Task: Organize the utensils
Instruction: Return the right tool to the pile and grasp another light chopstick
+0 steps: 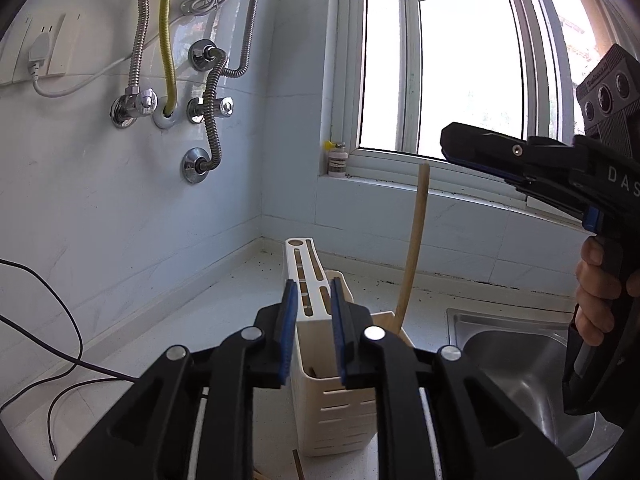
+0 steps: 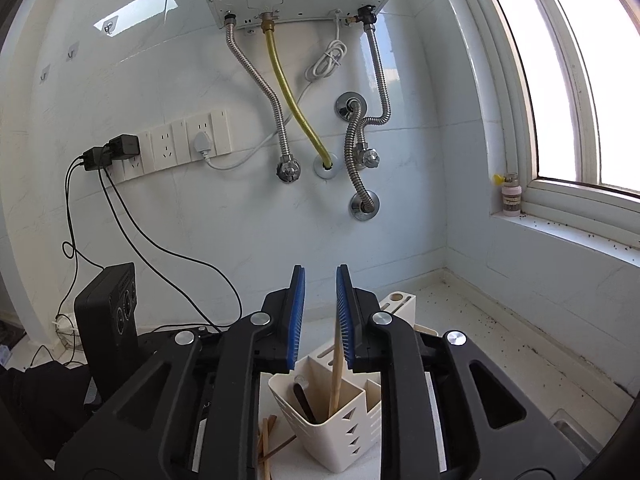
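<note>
The cream slotted plastic utensil holder (image 2: 340, 420) on the white counter (image 1: 208, 312) has a wooden chopstick (image 2: 335, 380) & a dark utensil (image 2: 305, 400), its end hidden. Left gripper (image 1: 312, 332) & right gripper (image 2: 320, 316) are both slightly open w/ nothing gripped.

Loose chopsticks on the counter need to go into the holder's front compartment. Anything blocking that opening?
Nothing covers the holder opening. One upright chopstick and a dark-handled utensil already stand inside, leaving room. The loose chopsticks lie right beside its base.
</note>
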